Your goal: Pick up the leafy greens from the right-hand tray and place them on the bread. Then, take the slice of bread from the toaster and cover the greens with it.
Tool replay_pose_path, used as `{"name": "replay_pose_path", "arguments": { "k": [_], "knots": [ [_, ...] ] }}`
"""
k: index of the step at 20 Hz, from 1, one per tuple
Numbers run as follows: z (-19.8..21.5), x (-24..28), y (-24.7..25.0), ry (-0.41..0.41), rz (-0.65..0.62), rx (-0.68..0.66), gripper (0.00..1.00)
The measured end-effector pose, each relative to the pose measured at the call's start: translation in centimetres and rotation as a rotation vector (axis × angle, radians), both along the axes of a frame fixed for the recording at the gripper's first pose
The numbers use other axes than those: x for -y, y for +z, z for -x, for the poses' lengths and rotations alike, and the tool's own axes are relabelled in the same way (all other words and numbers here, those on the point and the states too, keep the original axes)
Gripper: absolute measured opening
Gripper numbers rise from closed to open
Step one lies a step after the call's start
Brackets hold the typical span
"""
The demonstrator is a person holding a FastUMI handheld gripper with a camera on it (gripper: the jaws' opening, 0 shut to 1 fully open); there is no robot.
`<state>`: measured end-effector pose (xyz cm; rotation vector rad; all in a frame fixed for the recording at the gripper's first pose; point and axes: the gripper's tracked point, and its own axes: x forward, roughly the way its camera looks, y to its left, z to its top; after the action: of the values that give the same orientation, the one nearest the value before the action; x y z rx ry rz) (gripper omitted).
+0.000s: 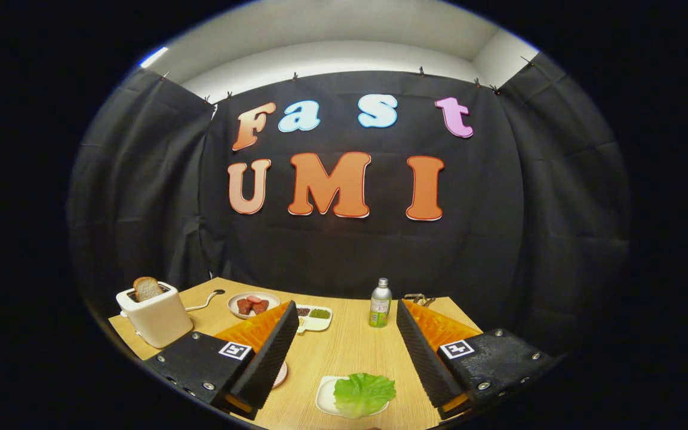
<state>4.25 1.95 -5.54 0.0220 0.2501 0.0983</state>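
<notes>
The hand-held gripper (344, 358) has two black fingers (272, 352) with finely ribbed inner pads and bright orange ridged outer faces. Each finger joins a matte black textured block with silver screws — and each block carries a small square black-and-white marker on top.
</notes>
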Motion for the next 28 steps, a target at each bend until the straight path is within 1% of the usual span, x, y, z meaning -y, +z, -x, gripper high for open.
{"name": "replay_pose_path", "arguments": {
  "k": [3,6,8,10,13,16,18,21,23,26,28],
  "knots": [
    [-0.5,-0.4,-3.5,0.037,-0.011,-0.137,0.99],
    [-0.5,-0.7,-8.1,0.069,-0.051,-0.326,0.99],
    [-0.7,-0.7,-10.8,0.074,-0.068,-0.428,0.98],
    [-0.9,-0.1,-13.2,0.063,-0.047,-0.511,0.98],
    [-0.6,0.5,-16.1,0.052,-0.033,-0.611,0.97],
    [0.1,0.1,-18.3,0.073,-0.025,-0.71,0.96],
    [0.2,0.6,-19.8,0.064,0.012,-0.762,0.96],
    [1.0,0.3,-22.2,0.079,0.04,-0.853,0.95],
    [1.5,0.4,-24.0,0.065,0.034,-0.915,0.94],
    [1.7,1.4,-26.7,0.018,0.056,-0.98,0.91],
    [1.9,1.6,-27.8,0.006,0.065,-1.023,0.9]
  ]
}}
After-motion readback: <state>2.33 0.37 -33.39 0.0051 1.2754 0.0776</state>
